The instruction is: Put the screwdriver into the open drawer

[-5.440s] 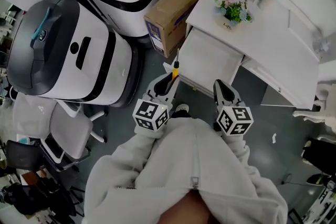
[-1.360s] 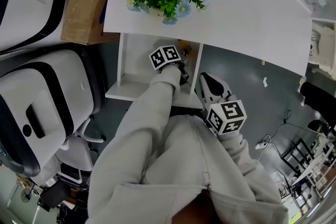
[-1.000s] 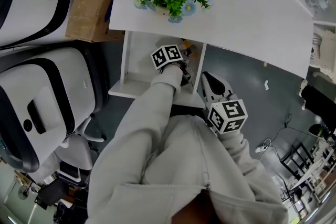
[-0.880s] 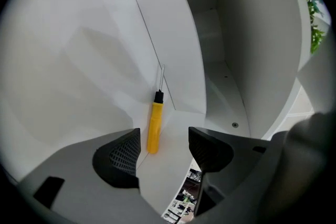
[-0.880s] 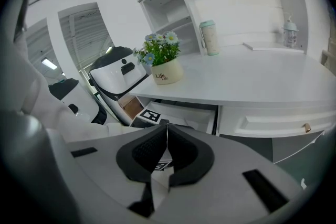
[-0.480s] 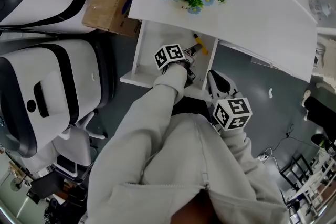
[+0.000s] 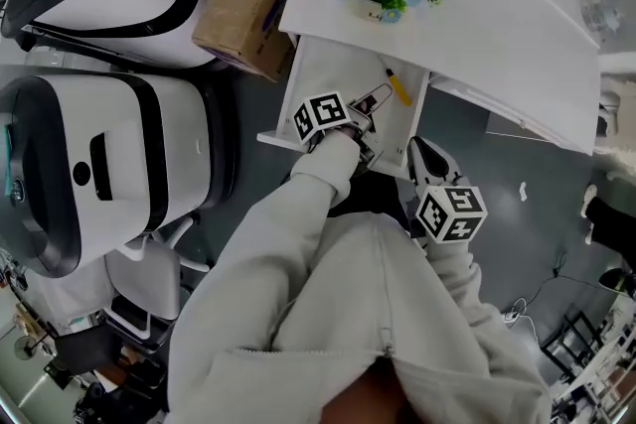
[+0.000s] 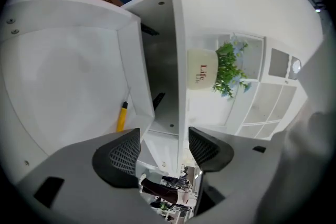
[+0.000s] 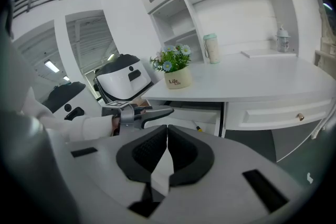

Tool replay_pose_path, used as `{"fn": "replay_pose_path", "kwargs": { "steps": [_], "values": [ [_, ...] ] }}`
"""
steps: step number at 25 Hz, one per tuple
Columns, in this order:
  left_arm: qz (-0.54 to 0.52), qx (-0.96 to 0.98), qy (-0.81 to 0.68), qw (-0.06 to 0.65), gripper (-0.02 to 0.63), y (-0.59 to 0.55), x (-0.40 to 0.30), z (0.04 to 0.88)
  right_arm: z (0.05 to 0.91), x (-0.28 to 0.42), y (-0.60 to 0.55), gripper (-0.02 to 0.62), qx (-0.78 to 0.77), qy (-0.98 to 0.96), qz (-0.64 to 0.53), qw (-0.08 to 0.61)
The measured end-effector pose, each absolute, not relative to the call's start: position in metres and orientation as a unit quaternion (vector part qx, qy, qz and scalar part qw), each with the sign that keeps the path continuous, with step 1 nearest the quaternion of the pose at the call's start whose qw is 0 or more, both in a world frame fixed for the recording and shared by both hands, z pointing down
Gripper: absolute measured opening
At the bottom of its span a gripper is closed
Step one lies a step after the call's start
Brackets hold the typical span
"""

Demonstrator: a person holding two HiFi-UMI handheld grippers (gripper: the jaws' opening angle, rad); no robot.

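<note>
Inside the open drawer (image 7: pixel 328 74) beneath the bench (image 7: pixel 497 0), the screwdriver (image 7: pixel 397 86) lies flat, its long axis slanting across the floor, just beside the left gripper (image 7: pixel 376 98). This nearer gripper gapes wide and empty. The right gripper (image 7: pixel 429 156), closed on nothing, hangs outside the drawer.

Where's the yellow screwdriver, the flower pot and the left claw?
screwdriver (image 7: pixel 397 87): head view, yellow handle.
flower pot (image 9: pixel 179 80): right gripper view, white front.
left claw (image 8: pixel 164 136): left gripper view, midway between its tips.
</note>
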State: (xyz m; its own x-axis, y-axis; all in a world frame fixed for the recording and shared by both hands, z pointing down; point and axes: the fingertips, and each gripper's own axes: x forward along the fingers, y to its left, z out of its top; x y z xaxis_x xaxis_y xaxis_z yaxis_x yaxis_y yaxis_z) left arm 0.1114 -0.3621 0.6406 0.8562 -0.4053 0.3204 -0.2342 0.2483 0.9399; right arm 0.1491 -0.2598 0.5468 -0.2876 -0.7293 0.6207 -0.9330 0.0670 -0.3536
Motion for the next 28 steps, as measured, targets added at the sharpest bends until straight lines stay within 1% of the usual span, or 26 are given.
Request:
{"fn": "replay_pose_path", "kwargs": {
  "steps": [5,12,22,28],
  "values": [
    [-0.086,0.654,-0.232,0.715,0.287,-0.36,0.098,0.594,0.534,0.143,-0.25,0.032,0.595,-0.713,0.349,0.127],
    [-0.103,0.723,-0.213,0.649,0.287,-0.347,0.071,0.53,0.516,0.12,-0.236,0.032,0.596,-0.721,0.334,0.116],
    [-0.096,0.809,-0.245,0.527,0.287,-0.331,0.012,0.465,0.489,0.096,-0.241,0.033,0.584,-0.748,0.301,0.094],
    [-0.051,0.86,-0.261,0.436,0.285,-0.317,-0.022,0.443,0.48,0.085,-0.248,0.032,0.572,-0.763,0.288,0.088]
  ]
}}
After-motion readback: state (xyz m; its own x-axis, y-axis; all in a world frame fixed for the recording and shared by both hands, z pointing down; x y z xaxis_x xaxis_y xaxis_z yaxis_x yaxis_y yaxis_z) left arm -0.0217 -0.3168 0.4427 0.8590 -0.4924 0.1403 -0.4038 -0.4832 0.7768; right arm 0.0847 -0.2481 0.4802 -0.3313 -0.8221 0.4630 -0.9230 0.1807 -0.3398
